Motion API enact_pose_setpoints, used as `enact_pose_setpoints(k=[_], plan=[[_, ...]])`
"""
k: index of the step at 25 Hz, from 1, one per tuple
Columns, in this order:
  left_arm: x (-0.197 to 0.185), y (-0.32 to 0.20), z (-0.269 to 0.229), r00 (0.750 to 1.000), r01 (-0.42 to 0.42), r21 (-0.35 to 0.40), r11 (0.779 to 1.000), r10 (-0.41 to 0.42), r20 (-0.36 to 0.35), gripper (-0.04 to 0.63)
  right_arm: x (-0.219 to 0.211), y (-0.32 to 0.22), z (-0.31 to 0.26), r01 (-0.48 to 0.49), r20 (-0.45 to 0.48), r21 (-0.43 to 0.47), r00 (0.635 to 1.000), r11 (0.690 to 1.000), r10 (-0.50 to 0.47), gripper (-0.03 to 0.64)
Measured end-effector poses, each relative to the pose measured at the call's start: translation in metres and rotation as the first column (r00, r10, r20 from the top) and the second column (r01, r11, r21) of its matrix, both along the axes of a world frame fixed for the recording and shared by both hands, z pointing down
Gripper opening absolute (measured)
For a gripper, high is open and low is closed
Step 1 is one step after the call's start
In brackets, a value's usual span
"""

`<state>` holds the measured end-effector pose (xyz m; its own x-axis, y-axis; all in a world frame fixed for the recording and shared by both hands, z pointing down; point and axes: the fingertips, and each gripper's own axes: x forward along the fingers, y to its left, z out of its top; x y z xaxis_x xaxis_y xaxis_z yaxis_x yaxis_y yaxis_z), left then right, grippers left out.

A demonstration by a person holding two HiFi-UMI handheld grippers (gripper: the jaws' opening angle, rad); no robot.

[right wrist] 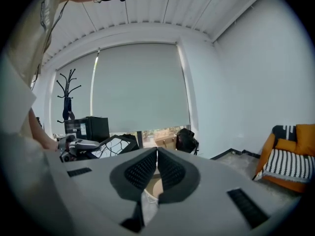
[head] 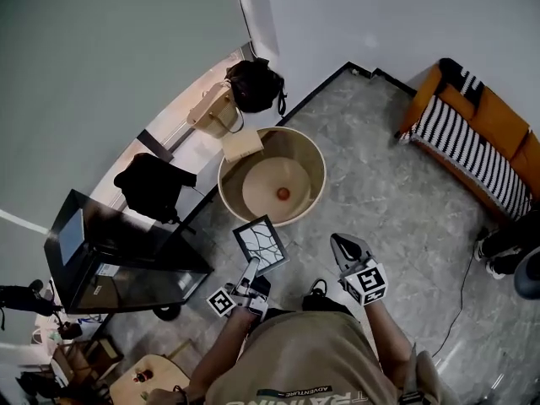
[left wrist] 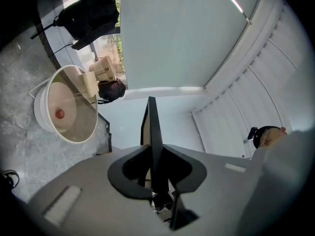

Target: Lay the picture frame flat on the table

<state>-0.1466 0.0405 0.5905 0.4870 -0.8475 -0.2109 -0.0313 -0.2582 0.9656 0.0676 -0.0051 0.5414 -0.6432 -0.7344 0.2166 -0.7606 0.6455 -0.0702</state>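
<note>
- Left tongs (head: 251, 268): clamped narrow on the picture frame (head: 260, 245), gripping it at its near edge.
- In the left gripper view the frame (left wrist: 152, 132) is edge-on, a thin dark blade rising straight out from between the left tongs' (left wrist: 155, 170) jaws.
- The frame is in the air, just ahead of the left tongs' tips. Its cracked-pattern face is tilted up toward my head, and it is lying on nothing.
- Right tongs (head: 338, 241): jaws shut together with nothing between them, as the right gripper view confirms (right wrist: 156, 156).
- Right tongs sit beside the left pair, on their right, and clear of the frame. From them the frame (right wrist: 112, 145) shows off to the left.
- Round table (head: 316, 154) with a raised rim is ahead of both tongs, past the frame's far edge and not touching it.
- Small red thing (head: 283, 193) lies on the table's middle. The left gripper view shows the same table (left wrist: 74, 124) and red thing (left wrist: 59, 113), up and left of the jaws.
- Black cabinet (head: 118, 260) is left of the left tongs.
- Orange sofa (head: 498, 125) with a striped blanket is well off to the right of the right tongs.
</note>
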Motion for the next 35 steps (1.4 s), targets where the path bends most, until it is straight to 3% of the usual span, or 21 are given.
enact_pose_setpoints(k=[6, 13, 21, 27, 35], plan=[[0.015, -0.045, 0.000, 1.000, 0.022, -0.017, 1.000, -0.022, -0.016, 0.066, 0.009, -0.051, 0.006, 0.013, 0.011, -0.017, 1.000, 1.000, -0.013, 0.006], [0.023, -0.081, 0.015, 1.000, 0.005, -0.066, 0.998, -0.007, -0.026, 0.066, 0.001, -0.083, 0.017, 0.034, 0.015, -0.050, 0.999, 0.998, -0.033, 0.006], [0.013, -0.164, 0.046, 0.998, -0.039, -0.117, 0.992, 0.034, -0.050, 0.066, -0.019, -0.145, 0.022, 0.014, -0.029, -0.070, 0.999, 0.997, -0.016, 0.006], [0.016, -0.234, 0.068, 0.991, -0.127, -0.131, 0.983, 0.122, -0.048, 0.066, -0.040, -0.204, 0.018, 0.017, -0.070, -0.044, 0.997, 0.999, -0.020, 0.006], [0.027, -0.277, 0.102, 0.978, -0.209, -0.186, 0.960, 0.201, -0.061, 0.066, -0.045, -0.254, 0.040, -0.080, -0.045, -0.082, 0.996, 0.993, 0.076, 0.006]])
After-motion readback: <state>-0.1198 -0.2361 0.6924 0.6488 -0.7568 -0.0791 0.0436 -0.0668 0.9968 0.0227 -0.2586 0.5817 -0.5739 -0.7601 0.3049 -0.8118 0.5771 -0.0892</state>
